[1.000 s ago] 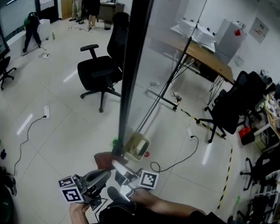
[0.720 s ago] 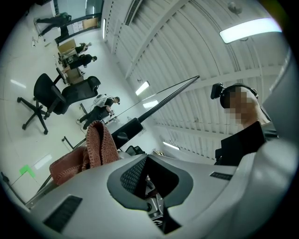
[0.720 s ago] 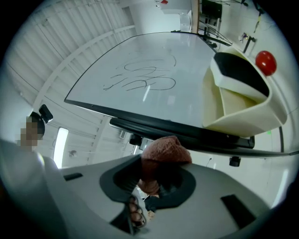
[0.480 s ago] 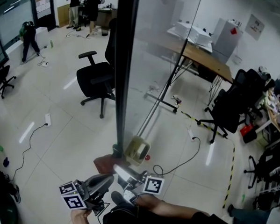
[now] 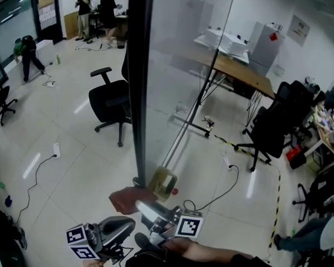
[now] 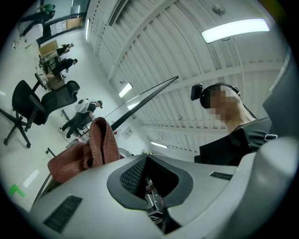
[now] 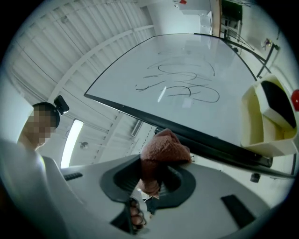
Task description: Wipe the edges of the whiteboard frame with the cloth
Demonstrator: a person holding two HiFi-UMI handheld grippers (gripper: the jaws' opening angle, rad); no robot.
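Since a second ago the black whiteboard frame (image 5: pixel 134 89) has slid left in the head view. Both grippers and the cloth (image 5: pixel 127 199) now sit lower, near 6 o'clock. The right gripper (image 5: pixel 142 206) has its jaws clamped on the rust-brown cloth, just beside the frame's lower end. The left gripper (image 5: pixel 127 223), at the cloth's 7 o'clock, is clenched on nothing. The scribbles (image 7: pixel 184 86) on the whiteboard (image 7: pixel 196 51) spell nothing legible.

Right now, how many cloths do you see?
1. The reddish-brown cloth is clamped in the right tool, close to the dark whiteboard frame. The left tool is shut on nothing. Others may be hidden.
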